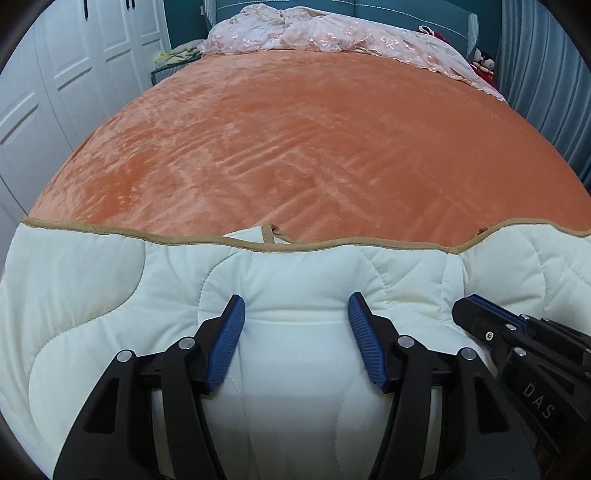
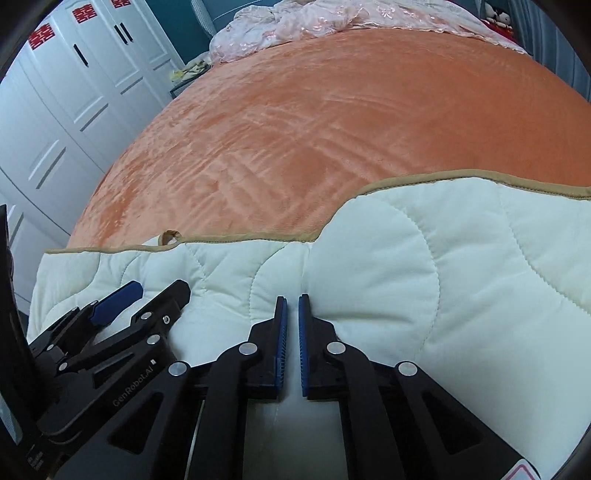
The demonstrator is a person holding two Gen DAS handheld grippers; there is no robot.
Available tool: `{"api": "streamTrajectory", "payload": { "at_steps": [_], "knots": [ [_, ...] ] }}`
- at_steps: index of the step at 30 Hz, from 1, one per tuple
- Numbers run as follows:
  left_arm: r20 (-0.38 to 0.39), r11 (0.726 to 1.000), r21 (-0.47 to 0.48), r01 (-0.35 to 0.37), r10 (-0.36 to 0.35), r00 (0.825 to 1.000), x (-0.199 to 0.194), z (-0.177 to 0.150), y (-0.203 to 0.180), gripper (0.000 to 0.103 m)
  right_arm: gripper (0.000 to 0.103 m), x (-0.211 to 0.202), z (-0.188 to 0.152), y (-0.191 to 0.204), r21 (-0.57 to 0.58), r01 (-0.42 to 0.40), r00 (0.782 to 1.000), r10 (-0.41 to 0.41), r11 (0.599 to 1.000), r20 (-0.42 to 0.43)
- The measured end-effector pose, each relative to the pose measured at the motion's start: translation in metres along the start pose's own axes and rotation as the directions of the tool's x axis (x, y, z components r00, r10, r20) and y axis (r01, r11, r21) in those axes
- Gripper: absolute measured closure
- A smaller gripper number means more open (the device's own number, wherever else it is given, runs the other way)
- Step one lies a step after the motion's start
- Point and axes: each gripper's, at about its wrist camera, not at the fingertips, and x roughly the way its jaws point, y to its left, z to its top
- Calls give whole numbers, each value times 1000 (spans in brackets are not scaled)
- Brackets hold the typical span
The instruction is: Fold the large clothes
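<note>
At the near edge of the orange bed [image 1: 295, 140], the cream quilted garment [image 1: 92, 288] lies spread under both grippers, the left gripper [image 1: 295, 314] with jaws apart over a raised fold, the right gripper [image 2: 292, 310] just beside it, jaws together on nothing visible.

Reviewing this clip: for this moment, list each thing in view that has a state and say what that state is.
Left gripper: open, over the quilt, nothing between the pads.
Right gripper: shut, nothing visibly pinched.
White quilted cover: lying on the near end of the bed, tan-trimmed edge wavy, partly bunched.
Orange blanket: spread flat over the bed.
Pink lace fabric: crumpled at the head of the bed.
Wardrobe doors: closed.
</note>
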Motion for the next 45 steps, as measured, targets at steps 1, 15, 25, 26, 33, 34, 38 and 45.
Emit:
{"api": "streamTrajectory", "payload": {
  "at_steps": [1, 15, 25, 26, 33, 34, 38, 45],
  "knots": [
    [8, 1000, 6, -8, 8, 1000, 0, -1, -1, 46, 101, 1, -1, 2, -12, 12, 1000, -12, 1000, 8],
    [55, 999, 5, -34, 34, 998, 6, -4, -6, 42, 102, 13, -1, 4, -20, 24, 998, -22, 1000, 60],
    [70, 998, 7, -63, 62, 996, 10, -4, -10, 41, 102, 16, -2, 5, -23, 34, 995, -32, 999, 90],
    [65, 998, 7, -63, 62, 996, 10, -4, -10, 40, 102, 16, -1, 5, -21, 34, 996, -32, 999, 88],
    [3, 994, -107, -11, 11, 1000, -28, 3, 18, 39, 92, -25, 3, 9, 18, 87, 994, -88, 996, 65],
    [7, 988, -154, 20, -19, 1000, -43, -1, 29, 35, 87, -43, -5, 11, 19, 64, 994, -65, 998, 93],
    [20, 959, -267, 94, -92, 996, -97, -41, 76, 34, 87, -89, -52, 23, -31, -15, 995, 17, 999, 93],
    [2, 935, -342, 96, -102, 995, -132, -92, 105, 34, 87, -94, -107, 48, -47, -45, 998, 46, 998, 38]
  ]
}}
